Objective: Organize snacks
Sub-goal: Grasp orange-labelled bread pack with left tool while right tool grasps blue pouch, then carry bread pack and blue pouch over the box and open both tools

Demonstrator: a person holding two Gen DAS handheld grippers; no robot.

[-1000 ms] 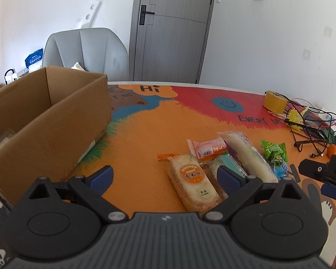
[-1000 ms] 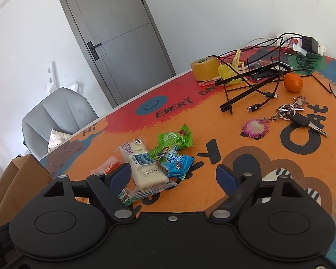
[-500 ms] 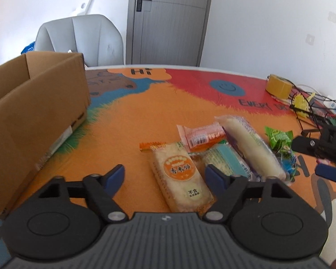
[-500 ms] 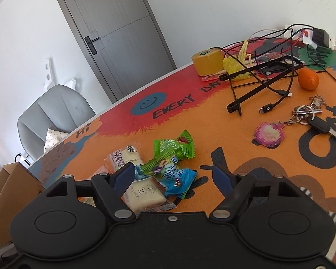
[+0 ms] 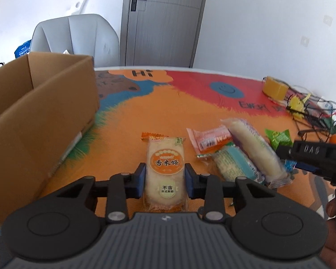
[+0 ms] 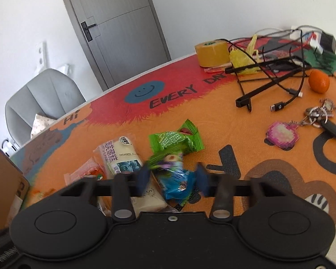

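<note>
Snacks get seized 2 at once for the cardboard box (image 5: 40, 116): left gripper (image 5: 165, 177) closing onto the rice cracker pack (image 5: 165, 168), right gripper (image 6: 172, 177) closing around the blue candy wrapper (image 6: 179, 185).

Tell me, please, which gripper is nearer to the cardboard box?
Left. The left gripper, closing around the rice cracker packet, is beside the cardboard box; the right gripper works farther away, beyond the snack pile.

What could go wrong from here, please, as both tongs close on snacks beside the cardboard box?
The left tongs are closing on the rice cracker pack near its lower end, so it may droop or crack when lifted. The right tongs are closing where the blue candy wrapper and green snack packet bunch together; they may catch both, or only loose film, and drop one before the cardboard box.
</note>
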